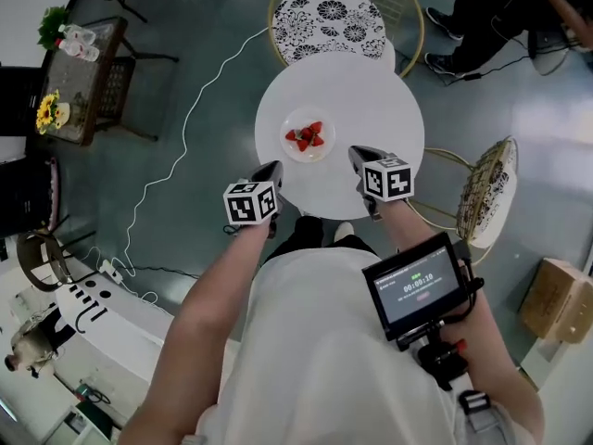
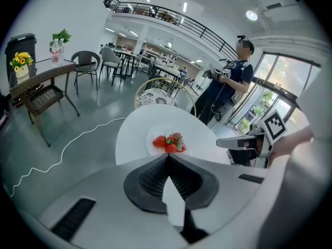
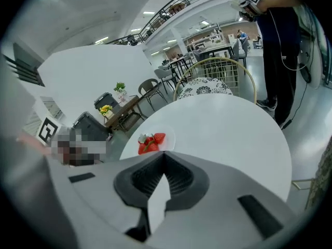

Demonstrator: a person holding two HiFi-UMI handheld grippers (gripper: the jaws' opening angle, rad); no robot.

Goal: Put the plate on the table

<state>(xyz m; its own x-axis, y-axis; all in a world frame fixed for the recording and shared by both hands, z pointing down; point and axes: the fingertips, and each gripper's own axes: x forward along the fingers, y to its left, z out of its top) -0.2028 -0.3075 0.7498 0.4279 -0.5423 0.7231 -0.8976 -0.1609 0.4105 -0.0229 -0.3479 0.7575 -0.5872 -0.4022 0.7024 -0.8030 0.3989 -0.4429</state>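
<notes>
The plate (image 1: 306, 155), w/ strawberries (image 1: 307, 137) on it, is seen set flat on the round white table (image 1: 361, 95), approx. at the centre, a bit toward the near edge. The L gripper (image 1: 275, 167) is held over the near-left rim of the table, and its jaws are pressed together at the tips w/ nothing between them; it is just beside the plate, not touching it. The R gripper (image 1: 356, 153) is held over the near-right part of the tabletop, its jaws likewise closed tip to tip and empty, near the plate but apart from it. Both are pointed toward the plate, which lies between them. A chair w/ a patterned seat (image 1: 329, 15) is tucked at the far side of the table, and a white cable (image 1: 185, 128) is trailed across the floor at left.
</notes>
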